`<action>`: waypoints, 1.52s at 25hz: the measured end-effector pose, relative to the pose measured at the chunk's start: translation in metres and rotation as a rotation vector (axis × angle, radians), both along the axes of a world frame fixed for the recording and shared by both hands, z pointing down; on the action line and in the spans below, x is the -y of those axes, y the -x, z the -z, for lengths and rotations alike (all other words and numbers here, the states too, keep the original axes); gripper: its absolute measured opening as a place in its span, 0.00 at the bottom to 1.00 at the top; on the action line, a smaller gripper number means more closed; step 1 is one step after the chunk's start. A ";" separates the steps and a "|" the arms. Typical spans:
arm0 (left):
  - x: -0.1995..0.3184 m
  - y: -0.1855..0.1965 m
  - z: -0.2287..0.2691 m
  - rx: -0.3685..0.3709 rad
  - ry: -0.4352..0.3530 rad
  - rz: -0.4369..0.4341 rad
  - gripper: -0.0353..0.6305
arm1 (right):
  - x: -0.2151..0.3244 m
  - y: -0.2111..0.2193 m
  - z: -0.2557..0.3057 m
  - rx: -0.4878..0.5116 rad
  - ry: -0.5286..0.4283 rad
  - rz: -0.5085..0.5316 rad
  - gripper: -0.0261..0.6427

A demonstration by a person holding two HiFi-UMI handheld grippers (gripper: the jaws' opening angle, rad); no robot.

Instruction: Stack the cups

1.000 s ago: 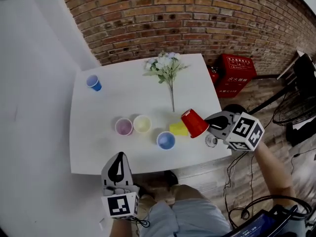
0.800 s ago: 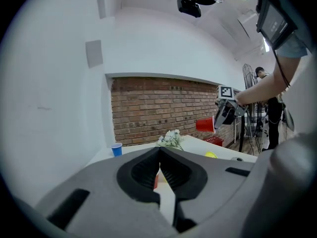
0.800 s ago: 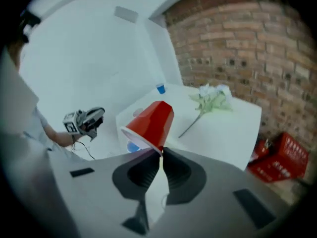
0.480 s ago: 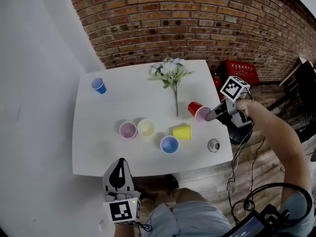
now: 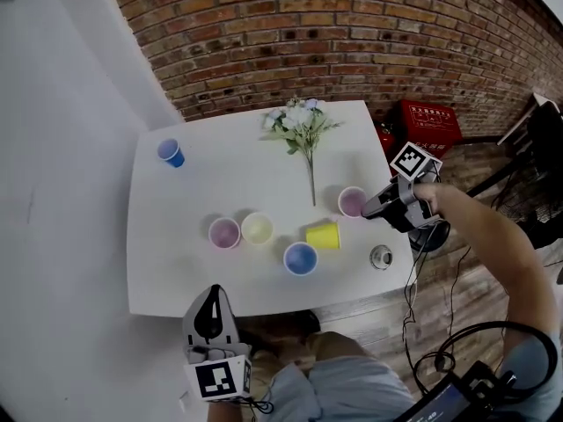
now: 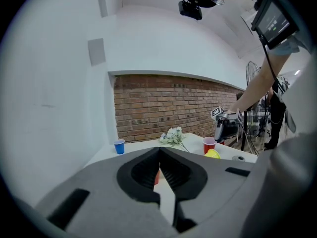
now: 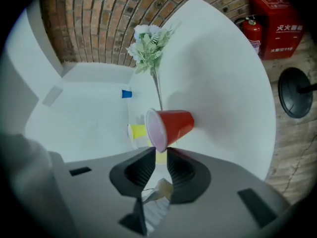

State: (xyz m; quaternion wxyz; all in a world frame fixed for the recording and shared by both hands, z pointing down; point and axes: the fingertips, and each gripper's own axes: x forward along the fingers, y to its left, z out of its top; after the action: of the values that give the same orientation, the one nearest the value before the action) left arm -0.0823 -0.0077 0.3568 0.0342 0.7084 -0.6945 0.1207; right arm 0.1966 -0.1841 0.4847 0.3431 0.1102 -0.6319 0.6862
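On the table (image 5: 176, 271), a lone cup (image 5: 169, 152) stands at the far left corner — the flowers (image 5: 299, 123) lie at the far middle. Towards the front, a left cup (image 5: 223, 232) and a middle cup (image 5: 257, 228) stand side by side; right of them a tipped cup (image 5: 323, 235) lies just behind the front cup (image 5: 300, 258). An edge cup (image 5: 352, 201) stands by the right edge.

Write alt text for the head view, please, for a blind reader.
An upright red cup stands on a table, its rim loose at the tips of the right gripper's tongs, which have just been opening. A yellow cup lies sideways; four other cups stand upright.
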 end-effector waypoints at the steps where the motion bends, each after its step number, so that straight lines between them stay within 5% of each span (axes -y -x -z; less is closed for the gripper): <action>1: 0.001 -0.001 -0.001 -0.001 0.000 -0.002 0.07 | 0.001 0.000 -0.001 0.002 -0.004 -0.008 0.16; 7: 0.007 -0.002 -0.006 0.000 -0.004 -0.016 0.07 | -0.013 -0.001 0.004 0.029 -0.056 0.067 0.22; 11: 0.008 -0.005 -0.007 0.002 -0.012 -0.023 0.07 | -0.030 -0.001 0.015 0.102 -0.199 0.148 0.21; 17: 0.009 -0.013 -0.005 0.007 -0.007 -0.032 0.07 | -0.030 0.035 0.059 0.406 -0.595 -0.052 0.20; 20: 0.010 -0.015 -0.002 0.026 -0.014 -0.035 0.07 | -0.034 0.033 0.044 0.326 -0.800 -0.098 0.22; 25: 0.013 -0.017 -0.001 0.049 -0.012 -0.042 0.07 | -0.066 0.048 0.031 0.254 -1.082 0.019 0.22; 31: 0.009 -0.020 -0.008 0.054 0.010 -0.033 0.07 | -0.105 0.089 0.033 0.293 -1.143 0.122 0.22; 38: 0.003 -0.006 -0.010 0.054 0.022 -0.001 0.07 | -0.110 0.121 0.011 0.302 -1.093 0.172 0.31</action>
State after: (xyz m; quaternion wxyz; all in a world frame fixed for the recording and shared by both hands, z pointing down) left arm -0.0759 -0.0105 0.3665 0.0234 0.7049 -0.6934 0.1475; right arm 0.0756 -0.0737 0.4735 0.1969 0.1207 -0.9435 0.2378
